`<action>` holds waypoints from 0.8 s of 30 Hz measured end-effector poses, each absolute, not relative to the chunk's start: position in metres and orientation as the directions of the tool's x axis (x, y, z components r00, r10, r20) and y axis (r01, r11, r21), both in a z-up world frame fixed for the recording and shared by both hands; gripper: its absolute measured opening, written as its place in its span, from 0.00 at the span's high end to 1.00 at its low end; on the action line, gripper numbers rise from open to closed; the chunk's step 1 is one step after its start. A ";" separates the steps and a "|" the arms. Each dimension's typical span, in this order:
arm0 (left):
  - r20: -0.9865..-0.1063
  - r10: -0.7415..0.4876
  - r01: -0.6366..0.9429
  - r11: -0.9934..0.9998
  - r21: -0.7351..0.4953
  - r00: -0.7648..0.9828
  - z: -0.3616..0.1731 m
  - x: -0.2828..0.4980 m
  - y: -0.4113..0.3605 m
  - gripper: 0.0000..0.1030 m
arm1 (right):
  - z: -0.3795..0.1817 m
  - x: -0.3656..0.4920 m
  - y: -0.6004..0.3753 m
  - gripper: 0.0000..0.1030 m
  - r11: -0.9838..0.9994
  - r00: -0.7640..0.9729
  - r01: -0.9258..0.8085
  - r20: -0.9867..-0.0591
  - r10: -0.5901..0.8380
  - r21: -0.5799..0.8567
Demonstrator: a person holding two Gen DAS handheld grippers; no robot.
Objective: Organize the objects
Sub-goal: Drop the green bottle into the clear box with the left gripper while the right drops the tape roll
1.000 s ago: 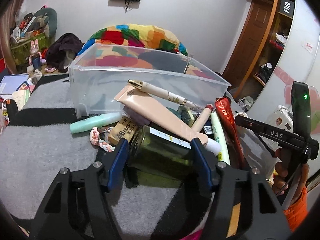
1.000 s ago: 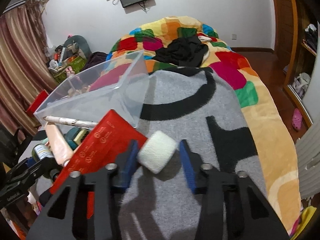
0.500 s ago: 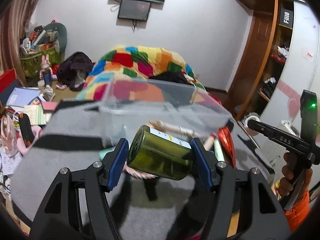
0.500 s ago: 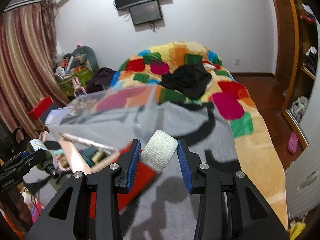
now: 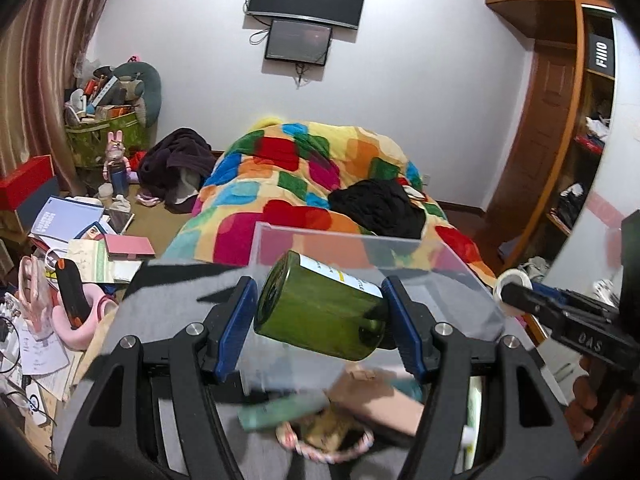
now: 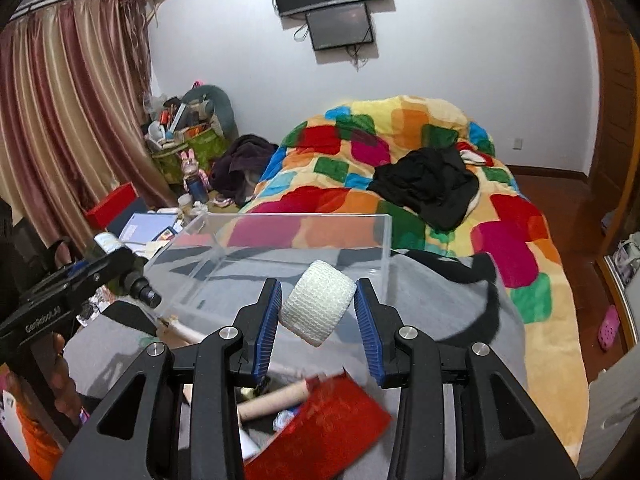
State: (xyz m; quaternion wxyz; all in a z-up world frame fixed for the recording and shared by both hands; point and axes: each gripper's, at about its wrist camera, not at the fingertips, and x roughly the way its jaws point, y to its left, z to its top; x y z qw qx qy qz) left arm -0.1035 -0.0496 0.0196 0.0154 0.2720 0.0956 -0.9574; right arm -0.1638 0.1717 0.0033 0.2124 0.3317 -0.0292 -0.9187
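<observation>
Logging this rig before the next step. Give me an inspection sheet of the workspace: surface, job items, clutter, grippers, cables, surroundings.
Surface: grey blanket with black markings, spread on a bed.
Job's things: clear plastic bin, apparently empty; green glass jar; white gauze roll.
Clutter: blurred pile below the grippers, including a red packet and a peach tube.
Grippers: left gripper shut on the green glass jar, held on its side; right gripper shut on the white gauze roll; both lifted near the bin.
Cables: loose wires under the wall screens.
Surroundings: patchwork quilt, black garment, papers on the floor, curtain.
</observation>
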 end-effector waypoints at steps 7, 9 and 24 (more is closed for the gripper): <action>-0.605 0.011 0.108 -0.981 -0.160 -0.796 -0.001 -0.142 -0.054 0.38 | -0.012 -0.200 0.154 0.66 -0.905 -0.622 0.382 -0.673 -0.400 0.185; -0.623 0.011 0.106 -0.983 -0.150 -0.782 -0.008 -0.147 -0.052 0.38 | -0.018 -0.207 0.151 0.66 -0.907 -0.603 0.383 -0.696 -0.390 0.176; -0.651 0.059 0.052 -0.987 -0.150 -0.757 -0.015 -0.145 -0.044 0.37 | -0.021 -0.198 0.149 0.49 -0.911 -0.597 0.380 -0.710 -0.373 0.160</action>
